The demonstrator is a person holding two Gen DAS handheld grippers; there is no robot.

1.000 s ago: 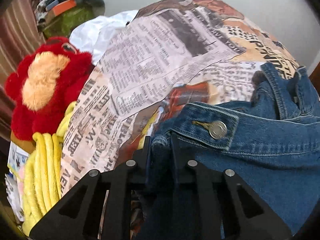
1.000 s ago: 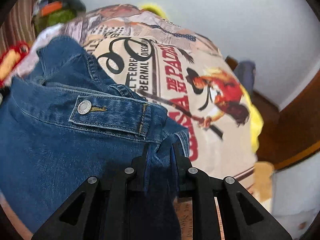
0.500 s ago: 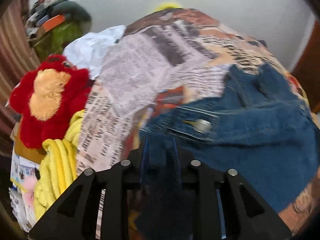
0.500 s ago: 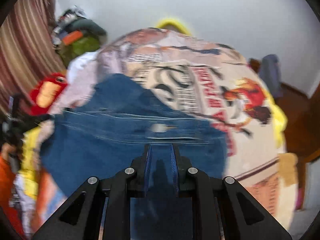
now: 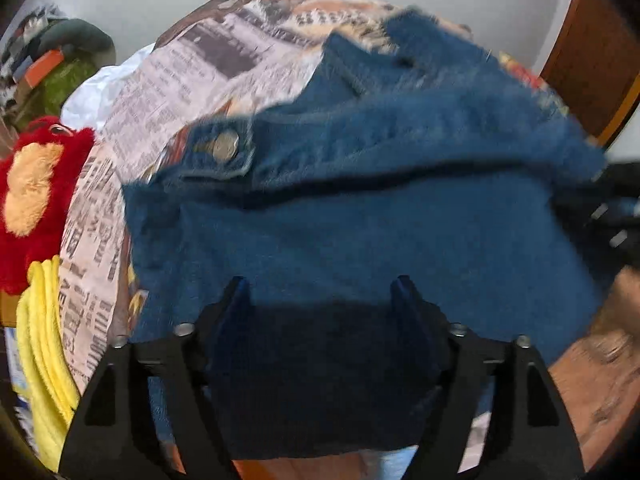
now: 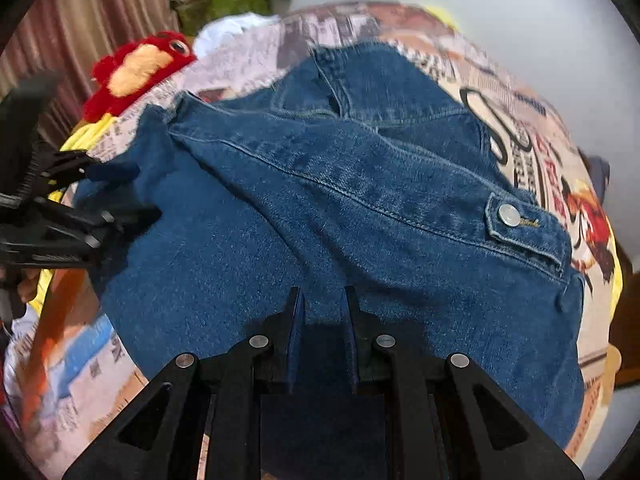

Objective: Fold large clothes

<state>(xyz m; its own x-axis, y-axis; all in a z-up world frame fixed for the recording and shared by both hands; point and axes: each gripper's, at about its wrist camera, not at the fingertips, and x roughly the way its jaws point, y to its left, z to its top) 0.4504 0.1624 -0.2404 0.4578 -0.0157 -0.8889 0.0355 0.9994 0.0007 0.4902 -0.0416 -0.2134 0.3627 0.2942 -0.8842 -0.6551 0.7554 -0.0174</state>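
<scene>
Left tool (image 5: 320, 284): pointing steeply down over the denim jacket (image 5: 360, 220); its jaws have just been opening and are now standing wide apart, with dark denim lying between and below them and the pads not pressing on it.
Left tool seen from the right wrist (image 6: 120, 216): reaching in from the left edge, its black tips lying at the jacket's left border.
Right tool (image 6: 322, 296): also angling steeply down; its jaws are sitting close together and pinching a fold of the jacket (image 6: 320, 208) that is running up between them.
Jacket position: lying spread across the bed, covering most of the printed bedspread (image 6: 520, 132), waistband side away from both tools.
Jacket material: mid-blue denim, heavy and matte, showing pale topstitched seams and soft creases; a flat tab on the right is carrying a round metal button (image 6: 509, 215), and another metal button (image 5: 225, 146) is showing on the left tab.
Bedspread: smooth cloth printed like newspaper columns (image 5: 168, 92) with red lettering and a figure in orange.
Beside the bed: a red plush toy (image 5: 36, 184) with a fuzzy tan patch, and a yellow corded piece (image 5: 40, 340) below it.
Image quality: the left wrist view is blurring noticeably.
</scene>
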